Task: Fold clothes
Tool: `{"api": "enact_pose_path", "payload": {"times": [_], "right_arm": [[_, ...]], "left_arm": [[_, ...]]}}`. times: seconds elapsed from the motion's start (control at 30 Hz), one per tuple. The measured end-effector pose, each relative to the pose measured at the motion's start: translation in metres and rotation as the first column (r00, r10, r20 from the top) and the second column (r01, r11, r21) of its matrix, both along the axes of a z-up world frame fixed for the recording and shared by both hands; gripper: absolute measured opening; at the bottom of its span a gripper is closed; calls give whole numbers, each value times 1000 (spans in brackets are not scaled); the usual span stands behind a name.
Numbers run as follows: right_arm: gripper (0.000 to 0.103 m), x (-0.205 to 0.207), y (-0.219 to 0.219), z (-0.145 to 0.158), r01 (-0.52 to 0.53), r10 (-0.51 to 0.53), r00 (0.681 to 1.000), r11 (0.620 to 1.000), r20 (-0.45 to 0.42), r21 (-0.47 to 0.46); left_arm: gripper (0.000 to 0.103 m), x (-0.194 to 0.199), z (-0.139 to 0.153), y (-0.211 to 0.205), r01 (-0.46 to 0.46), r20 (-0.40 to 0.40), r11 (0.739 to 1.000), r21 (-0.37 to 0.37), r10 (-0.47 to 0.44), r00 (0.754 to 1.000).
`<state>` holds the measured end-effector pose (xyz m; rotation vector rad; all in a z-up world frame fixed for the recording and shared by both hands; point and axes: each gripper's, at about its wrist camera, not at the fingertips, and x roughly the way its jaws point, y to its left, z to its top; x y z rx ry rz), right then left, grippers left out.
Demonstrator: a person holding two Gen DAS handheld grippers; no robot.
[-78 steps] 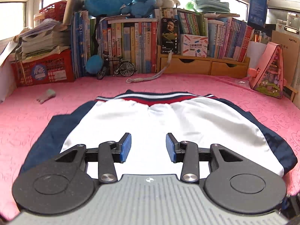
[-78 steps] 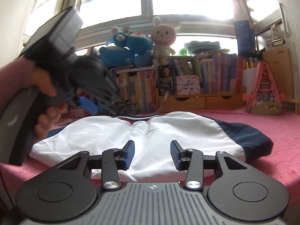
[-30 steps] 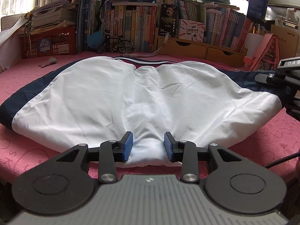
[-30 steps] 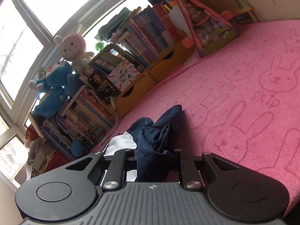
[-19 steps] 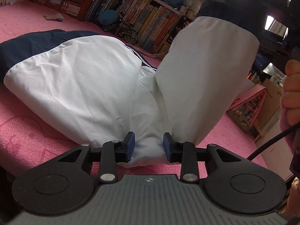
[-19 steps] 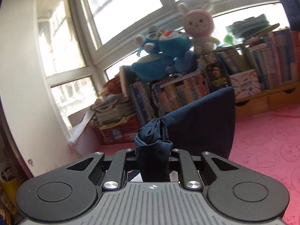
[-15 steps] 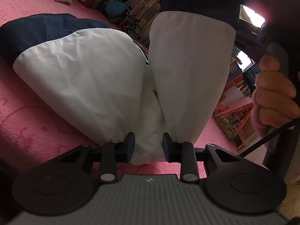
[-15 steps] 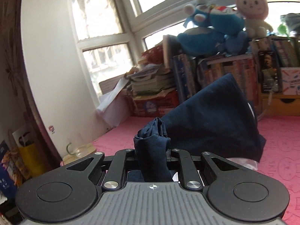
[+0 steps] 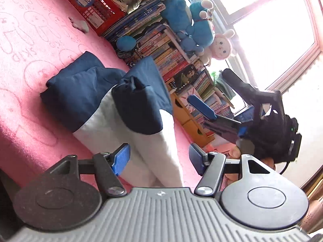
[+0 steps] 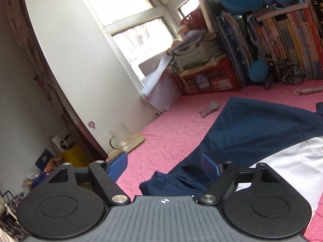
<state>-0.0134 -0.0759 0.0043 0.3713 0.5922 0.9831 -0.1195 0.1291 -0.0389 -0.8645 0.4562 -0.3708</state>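
My left gripper (image 9: 159, 158) is opening its jaws, white cloth of the shorts (image 9: 113, 109) between them but unpinched. My right gripper (image 10: 164, 168) is opening too, navy hem loose between its jaws. The shorts lie folded on the pink bed (image 9: 30, 64), bare cover around them.

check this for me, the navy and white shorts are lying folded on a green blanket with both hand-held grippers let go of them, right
One thing is off: the blanket is pink, not green, as the left wrist view shows. The rest holds. The navy and white shorts lie folded over on it, and the jaws of the left hand-held gripper and right hand-held gripper are opening, neither one pinching the cloth.
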Motion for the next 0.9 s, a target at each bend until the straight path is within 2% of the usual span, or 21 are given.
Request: {"api": "enact_pose_path", "payload": {"times": [0.07,0.17,0.2,0.27,0.3,0.33,0.37,0.4,0.43,0.53,0.63,0.73,0.9], "right_arm": [[95,-9,-26,8,52,-54,998,997,22,54],[98,-35,-53,5,228,-228,970,974,80,14],[98,-46,-59,1,295,-291,951,955,107,-18],[98,-71,-66,-16,412,-398,906,907,143,-88],[98,-83,-65,-29,462,-443,884,878,152,-123],[98,-95,-63,-41,507,-485,860,847,159,-158],[98,-104,-59,-53,533,-509,845,824,164,-191],[98,-112,-54,-66,555,-529,831,801,168,-224],[98,-120,-49,-78,576,-549,817,776,174,-257],[98,-131,-29,-103,591,-560,806,733,193,-337],[98,-136,-16,-111,598,-551,801,721,234,-351],[98,-137,-9,-114,604,-542,797,711,267,-359],[98,-134,-9,-119,621,-566,784,701,256,-352]], "left_arm": [[69,10,2,-4,-11,-1,1000,-1,11,1000],[73,27,4,-14,-43,-17,999,9,43,999],[77,33,5,-18,-59,-24,998,27,60,998],[77,44,13,-32,-111,-48,984,139,119,992],[77,50,18,-41,-132,-66,966,222,150,986],[77,57,22,-51,-148,-89,937,316,185,979],[77,66,25,-62,-151,-119,894,422,220,968],[77,72,27,-70,-140,-140,863,485,235,962],[77,76,27,-75,-136,-147,849,510,242,959],[78,79,28,-83,-124,-147,843,523,232,962],[79,80,27,-88,-121,-147,833,540,235,961],[80,82,25,-88,-122,-153,836,535,237,959],[84,88,24,-88,-135,-153,842,522,248,957]]}}
